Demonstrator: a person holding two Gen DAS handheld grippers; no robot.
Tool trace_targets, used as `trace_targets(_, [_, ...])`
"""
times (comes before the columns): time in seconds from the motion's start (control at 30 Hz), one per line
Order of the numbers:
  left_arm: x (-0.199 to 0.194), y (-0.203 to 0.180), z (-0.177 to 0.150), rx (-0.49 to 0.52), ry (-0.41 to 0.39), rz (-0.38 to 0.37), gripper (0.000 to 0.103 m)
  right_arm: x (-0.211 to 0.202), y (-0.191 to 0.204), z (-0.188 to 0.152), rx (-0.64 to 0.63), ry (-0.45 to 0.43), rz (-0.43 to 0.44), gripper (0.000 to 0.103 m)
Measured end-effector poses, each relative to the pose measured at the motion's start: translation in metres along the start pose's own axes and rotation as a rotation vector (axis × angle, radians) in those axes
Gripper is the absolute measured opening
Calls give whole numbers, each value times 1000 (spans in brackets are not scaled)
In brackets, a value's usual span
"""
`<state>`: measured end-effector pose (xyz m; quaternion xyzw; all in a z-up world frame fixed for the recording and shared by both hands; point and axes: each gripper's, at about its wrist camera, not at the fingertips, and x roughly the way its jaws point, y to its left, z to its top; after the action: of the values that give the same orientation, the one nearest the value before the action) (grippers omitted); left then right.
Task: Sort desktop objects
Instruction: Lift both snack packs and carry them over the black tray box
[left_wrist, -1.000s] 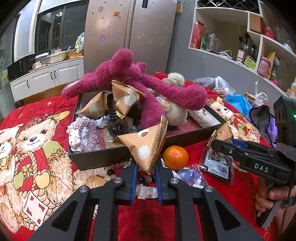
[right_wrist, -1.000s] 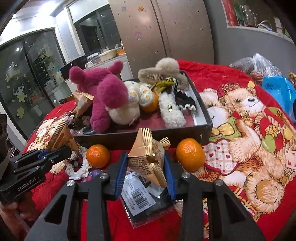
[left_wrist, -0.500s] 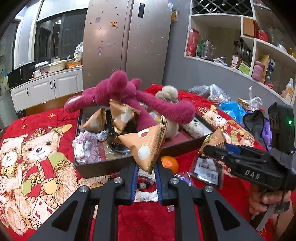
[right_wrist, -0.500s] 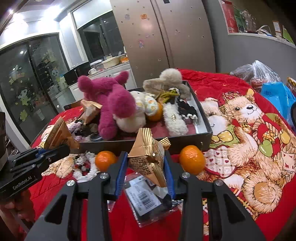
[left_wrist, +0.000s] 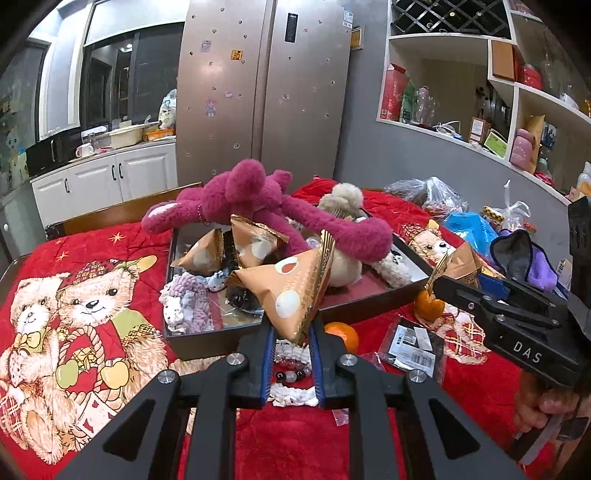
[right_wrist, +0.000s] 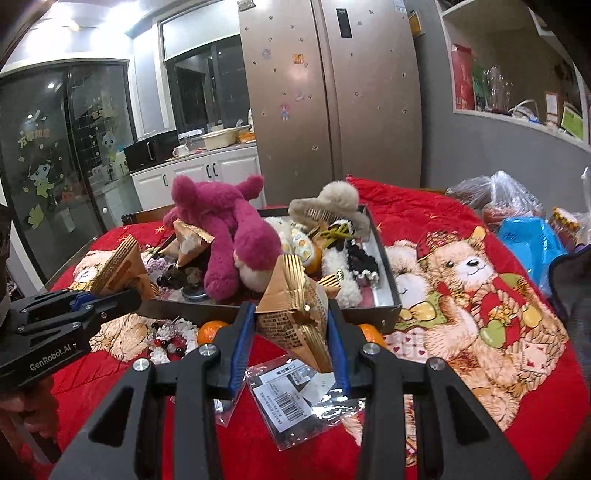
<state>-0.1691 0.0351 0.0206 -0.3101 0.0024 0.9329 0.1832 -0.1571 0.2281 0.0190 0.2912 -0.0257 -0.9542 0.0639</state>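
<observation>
Mid-frame, the dark rectangular tray (left_wrist: 369, 308) already brims with the fuzzy magenta plush toy (left_wrist: 258, 206) and crinkly packets, while glossy oranges (left_wrist: 341, 334), a clear barcoded sleeve (left_wrist: 413, 343) and beads wait on the red quilt. Lower centre, left gripper (left_wrist: 291, 334) pinches a stiff orange-gold pyramid snack packet (left_wrist: 291, 291); right gripper (right_wrist: 291, 332) clamps a golden foil pyramid packet (right_wrist: 295, 306), both above the tray's near edge

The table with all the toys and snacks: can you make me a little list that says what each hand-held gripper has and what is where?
left hand-held gripper: shut on a snack packet
right hand-held gripper: shut on another snack packet
box: holds a pink plush toy, more packets and fluffy things
oranges: on the red blanket in front of the box
barcode bag: flat on the blanket
</observation>
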Motion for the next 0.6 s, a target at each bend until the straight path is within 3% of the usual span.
trace_targets(0.2, [0,4,1,-31,6,13,18,-6,9,4,-44,-8,-72,38])
trace_targets(0.43, [4,8,-1,-65,24,16,18,-12,18,6,-73,-21,-66,38])
trace_targets(0.6, [0,7,1,-34,-1,40,18,-12,19,5,-64,-15,-48,38])
